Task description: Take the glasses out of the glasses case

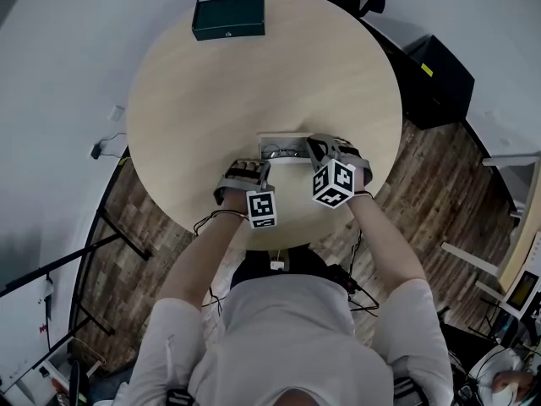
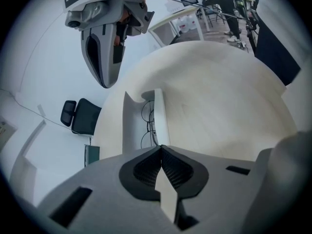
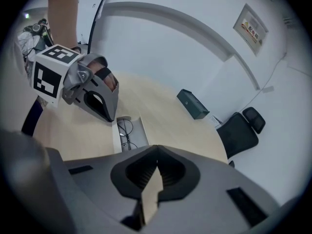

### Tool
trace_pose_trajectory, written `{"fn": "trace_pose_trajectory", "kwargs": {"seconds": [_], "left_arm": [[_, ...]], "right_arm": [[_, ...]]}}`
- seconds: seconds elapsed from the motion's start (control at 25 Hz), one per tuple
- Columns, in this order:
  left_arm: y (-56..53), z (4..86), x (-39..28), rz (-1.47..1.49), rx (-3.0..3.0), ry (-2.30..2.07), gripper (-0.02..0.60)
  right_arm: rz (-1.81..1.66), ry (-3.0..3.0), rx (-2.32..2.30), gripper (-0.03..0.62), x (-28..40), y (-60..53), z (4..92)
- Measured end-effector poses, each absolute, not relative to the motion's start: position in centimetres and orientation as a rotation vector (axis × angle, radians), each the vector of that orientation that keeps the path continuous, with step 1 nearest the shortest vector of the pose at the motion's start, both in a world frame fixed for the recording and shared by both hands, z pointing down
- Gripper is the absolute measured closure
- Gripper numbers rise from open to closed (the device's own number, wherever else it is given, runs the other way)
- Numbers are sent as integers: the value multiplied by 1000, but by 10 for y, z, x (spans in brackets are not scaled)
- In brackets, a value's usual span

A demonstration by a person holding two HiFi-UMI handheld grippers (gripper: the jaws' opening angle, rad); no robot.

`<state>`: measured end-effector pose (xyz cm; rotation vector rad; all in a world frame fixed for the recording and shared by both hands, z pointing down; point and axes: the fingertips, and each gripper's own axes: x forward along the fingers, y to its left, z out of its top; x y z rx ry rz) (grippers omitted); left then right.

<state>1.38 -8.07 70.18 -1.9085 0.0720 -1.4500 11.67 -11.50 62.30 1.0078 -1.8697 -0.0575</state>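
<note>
Pale wood round tabletop (image 1: 254,74). An open white glasses case (image 2: 132,130) lies near the person's edge. Thin dark-rimmed glasses (image 3: 123,130) sit inside the case, untouched. Left tool (image 2: 161,149): jaws pressed together, nothing between them, pointed at the case's near end. Right tool (image 3: 156,154): jaws pressed together, empty, beside the case's right end. A dark green box (image 1: 228,17) sits at the far edge, well apart.

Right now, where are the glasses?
In the head view, the glasses lie inside the open case at the near edge of the round table, across from the dark green box.
</note>
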Motion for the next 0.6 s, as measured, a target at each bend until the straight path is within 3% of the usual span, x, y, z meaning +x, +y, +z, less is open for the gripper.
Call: {"fn": "trace_pose_trajectory", "kwargs": {"seconds": [0.6], "left_arm": [[-64,634,10,-1328,-2023,242,572]], "right_arm": [[-219,-1833,1023,582,98,-67,585]]}}
